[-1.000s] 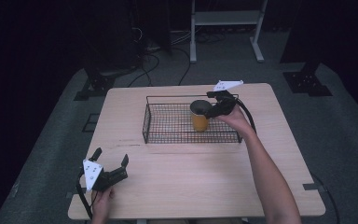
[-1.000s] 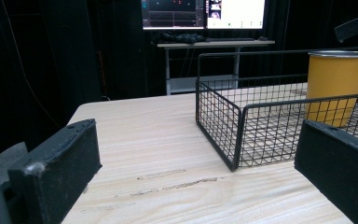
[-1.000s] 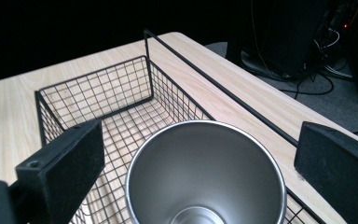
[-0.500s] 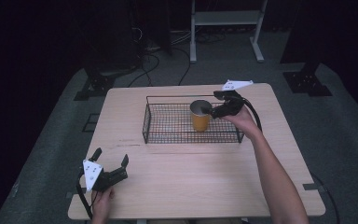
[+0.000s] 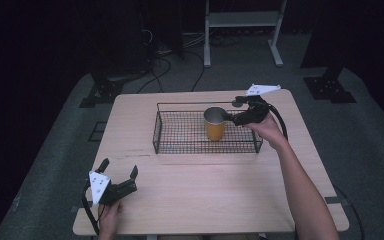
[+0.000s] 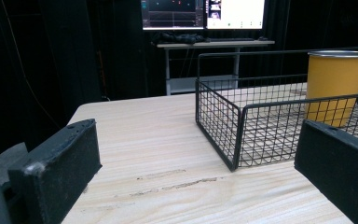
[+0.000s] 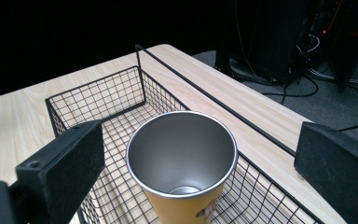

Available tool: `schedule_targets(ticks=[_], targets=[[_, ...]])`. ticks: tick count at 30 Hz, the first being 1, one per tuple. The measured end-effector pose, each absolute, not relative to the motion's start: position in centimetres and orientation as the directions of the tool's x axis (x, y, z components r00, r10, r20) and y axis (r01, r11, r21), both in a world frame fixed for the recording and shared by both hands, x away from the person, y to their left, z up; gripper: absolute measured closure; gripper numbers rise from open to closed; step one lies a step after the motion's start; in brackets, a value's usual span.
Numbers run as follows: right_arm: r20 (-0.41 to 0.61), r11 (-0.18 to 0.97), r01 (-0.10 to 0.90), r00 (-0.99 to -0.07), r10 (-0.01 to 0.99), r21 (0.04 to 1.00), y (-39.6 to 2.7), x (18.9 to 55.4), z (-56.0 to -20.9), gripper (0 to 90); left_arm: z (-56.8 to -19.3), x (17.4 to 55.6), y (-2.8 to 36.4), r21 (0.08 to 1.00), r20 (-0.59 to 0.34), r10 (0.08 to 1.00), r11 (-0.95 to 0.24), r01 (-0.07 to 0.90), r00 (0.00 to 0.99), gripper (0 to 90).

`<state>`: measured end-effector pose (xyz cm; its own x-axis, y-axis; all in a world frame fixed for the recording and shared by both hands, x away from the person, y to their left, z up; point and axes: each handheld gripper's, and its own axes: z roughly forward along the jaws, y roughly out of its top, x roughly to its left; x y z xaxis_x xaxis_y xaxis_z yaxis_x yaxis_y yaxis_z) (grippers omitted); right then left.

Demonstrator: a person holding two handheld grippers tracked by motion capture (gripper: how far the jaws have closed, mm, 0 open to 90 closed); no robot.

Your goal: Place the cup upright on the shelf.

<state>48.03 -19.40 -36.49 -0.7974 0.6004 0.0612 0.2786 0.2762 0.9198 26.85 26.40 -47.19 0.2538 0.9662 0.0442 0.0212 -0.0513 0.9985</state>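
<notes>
Right gripper view: the right tool (image 7: 186, 154) stands with its jaws wide apart, one to each side of the yellow cup (image 7: 182, 163), neither pad touching the cup wall. The cup stands upright on the floor of the wire basket (image 7: 98, 107), directly below and between the jaws, its steel interior empty. The basket's far rail runs just beyond the jaw that shows at the right of this view.

High view: the right tool (image 5: 232, 111) sits at the cup (image 5: 214, 123) from the person's right, above the right half of the basket (image 5: 180, 135). The left tool (image 5: 120, 175) rests low on the counter (image 5: 205, 185), well apart from the basket, jaws spread and holding nothing.

Left gripper view: ahead of the left tool's open jaws lie bare counter (image 6: 154, 140), then the basket's near corner (image 6: 235, 135), with the cup (image 6: 333, 84) beyond it inside the mesh.

Assessment: the cup is seated in the basket and free of the tool; the step in hand appears to be either the release after placing or the approach to a grasp, and these pictures do not settle which. If withdrawing, the next move calls for a straight lift clear of the rim so that no pad tips the cup. If grasping, the jaws must drop below the rim and close evenly on the wall.
</notes>
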Motion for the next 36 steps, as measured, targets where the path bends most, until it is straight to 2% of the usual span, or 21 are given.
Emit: schedule_targets(ticks=[36], targets=[[0.076,0.274,0.306,-0.781,0.620,0.912,-22.7,45.0,-37.4,1.3,-47.2,26.9,26.3,0.998,0.053,0.966,-0.060,0.021,0.253,0.0]])
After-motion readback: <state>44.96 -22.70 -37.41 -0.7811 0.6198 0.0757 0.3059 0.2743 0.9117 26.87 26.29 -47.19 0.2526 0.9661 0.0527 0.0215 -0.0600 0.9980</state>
